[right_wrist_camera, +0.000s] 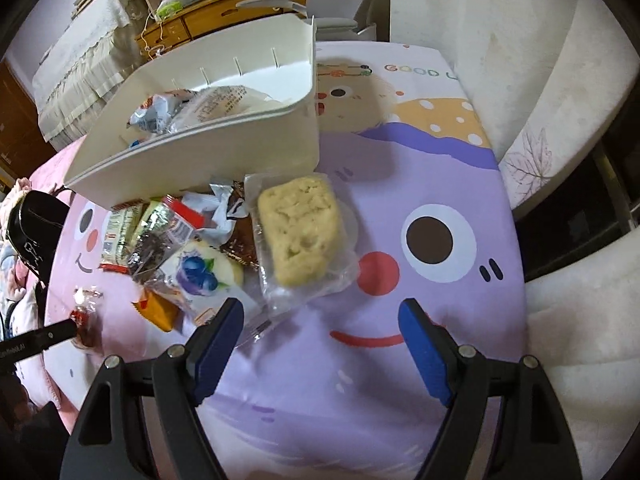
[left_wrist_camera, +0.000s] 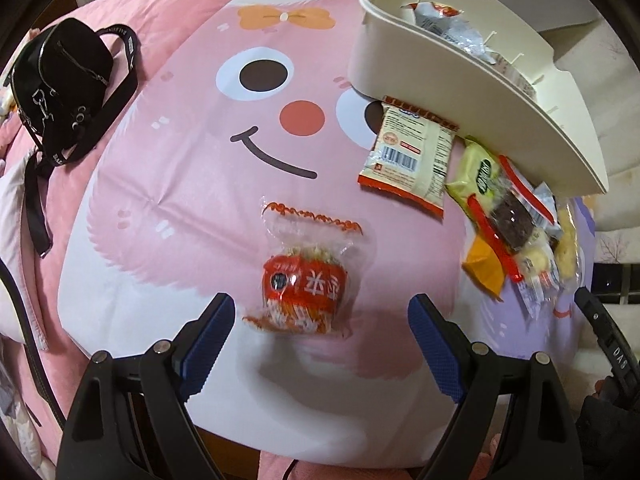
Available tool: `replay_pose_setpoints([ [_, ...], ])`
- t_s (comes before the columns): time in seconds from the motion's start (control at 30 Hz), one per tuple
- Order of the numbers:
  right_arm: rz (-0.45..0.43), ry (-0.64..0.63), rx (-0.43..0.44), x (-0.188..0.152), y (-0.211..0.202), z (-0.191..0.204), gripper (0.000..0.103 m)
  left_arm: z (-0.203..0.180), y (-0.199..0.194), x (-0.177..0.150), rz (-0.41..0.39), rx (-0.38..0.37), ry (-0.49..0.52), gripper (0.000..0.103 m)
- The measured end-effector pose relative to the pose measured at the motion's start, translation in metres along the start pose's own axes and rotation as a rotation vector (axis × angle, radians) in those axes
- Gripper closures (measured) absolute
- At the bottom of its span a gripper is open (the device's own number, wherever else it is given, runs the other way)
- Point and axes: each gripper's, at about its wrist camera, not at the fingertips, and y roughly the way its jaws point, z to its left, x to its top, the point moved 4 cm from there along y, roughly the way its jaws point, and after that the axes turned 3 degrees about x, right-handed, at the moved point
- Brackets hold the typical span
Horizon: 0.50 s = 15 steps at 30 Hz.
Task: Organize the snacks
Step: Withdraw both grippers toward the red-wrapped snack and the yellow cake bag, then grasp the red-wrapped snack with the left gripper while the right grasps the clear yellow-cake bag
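Note:
My left gripper (left_wrist_camera: 322, 320) is open, its jaws wide on either side of a red noodle snack packet (left_wrist_camera: 306, 280) lying on the pink cartoon-face table. My right gripper (right_wrist_camera: 320, 328) is open and empty, just short of a clear-wrapped pale yellow cake (right_wrist_camera: 300, 228) on the purple side of the table. A white bin (left_wrist_camera: 480, 92) stands behind, holding a few packets (right_wrist_camera: 200, 106); it also shows in the right wrist view (right_wrist_camera: 200, 152). A pile of snack packets (left_wrist_camera: 508, 216) lies in front of the bin, with a blueberry packet (right_wrist_camera: 200, 276) among them.
A black bag (left_wrist_camera: 60, 80) lies on the pink bedding at the left. A white-and-red barcode packet (left_wrist_camera: 412, 156) rests against the bin's base. A wooden dresser (right_wrist_camera: 224, 12) stands far behind. White cushioned seats (right_wrist_camera: 568, 120) border the table's right edge.

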Motion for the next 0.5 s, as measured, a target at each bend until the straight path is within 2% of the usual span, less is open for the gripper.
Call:
replay_pose_setpoints([
  [0.37,0.02,-0.107,-0.074,0.012,0.04,0.007,0.023,0.008,0.031,0.016,0.091,0.006,-0.026,0.017],
  [0.5,0.001,-0.147,-0.097,0.019,0.049,0.008,0.023,0.007,0.036,0.022,0.104,0.01,-0.007,0.023],
])
